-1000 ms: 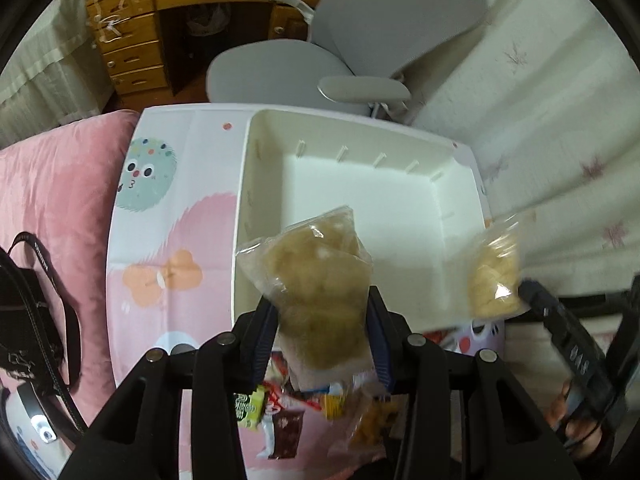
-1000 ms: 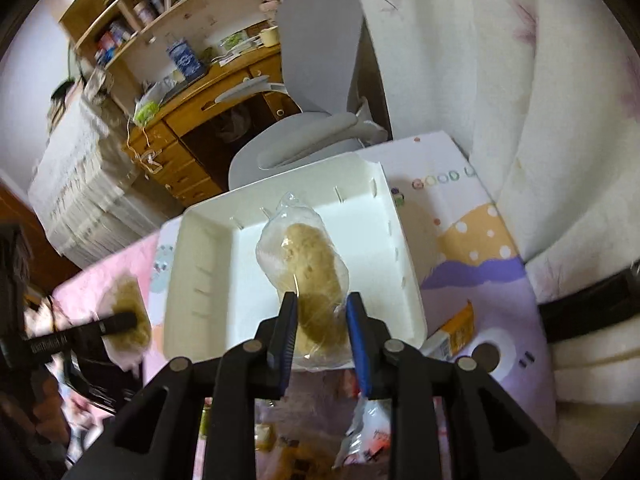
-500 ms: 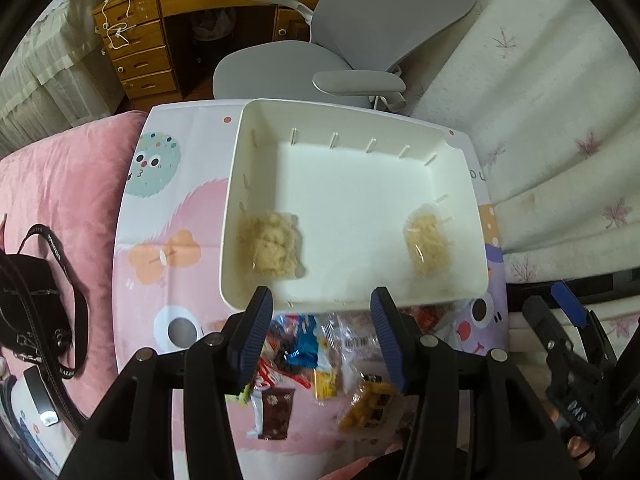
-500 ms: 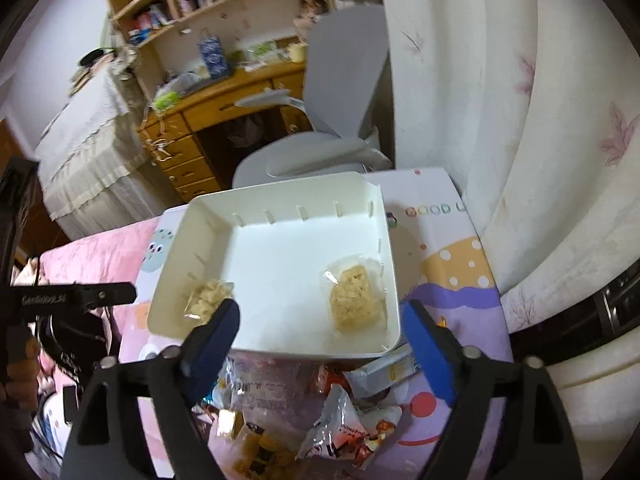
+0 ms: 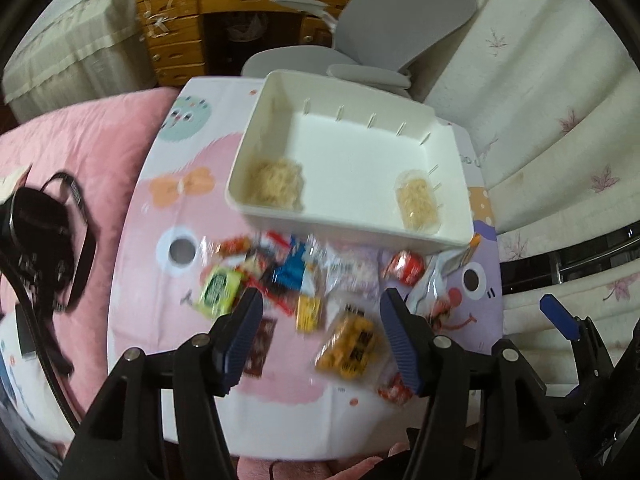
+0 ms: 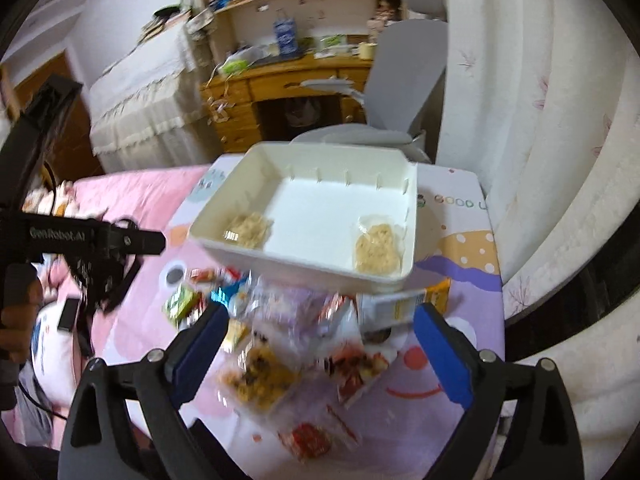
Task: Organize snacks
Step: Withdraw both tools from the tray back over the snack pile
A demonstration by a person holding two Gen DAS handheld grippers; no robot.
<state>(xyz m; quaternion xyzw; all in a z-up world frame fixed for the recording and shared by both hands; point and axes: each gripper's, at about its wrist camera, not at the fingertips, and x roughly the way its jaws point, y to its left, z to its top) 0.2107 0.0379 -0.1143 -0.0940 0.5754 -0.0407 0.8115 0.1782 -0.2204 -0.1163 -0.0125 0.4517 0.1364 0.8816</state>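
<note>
1. Cartoon-printed cloth (image 5: pixel 132 280) over a table is seen, with a wooden desk (image 5: pixel 224 12) and a grey chair (image 5: pixel 400 12) at the far side.
2. Nothing is held by the left gripper (image 5: pixel 320 336): its jaws are opening, empty, above the snack pile (image 5: pixel 304 288).
3. Nothing is held by the right gripper (image 6: pixel 320 344) either: its jaws are opening, already very wide, above the same pile.
4. A white bin (image 5: pixel 256 136) is set just beyond the pile; a pale snack packet (image 5: pixel 276 180) is lying at its near left, a second pale packet (image 5: pixel 418 204) at its near right.
5. The step in hand is judged to be the return for more snacks.
6. Next, one loose packet must be singled out per gripper and the jaws lowered astride it; blurred, overlapping wrappers are likely to slip.
</note>
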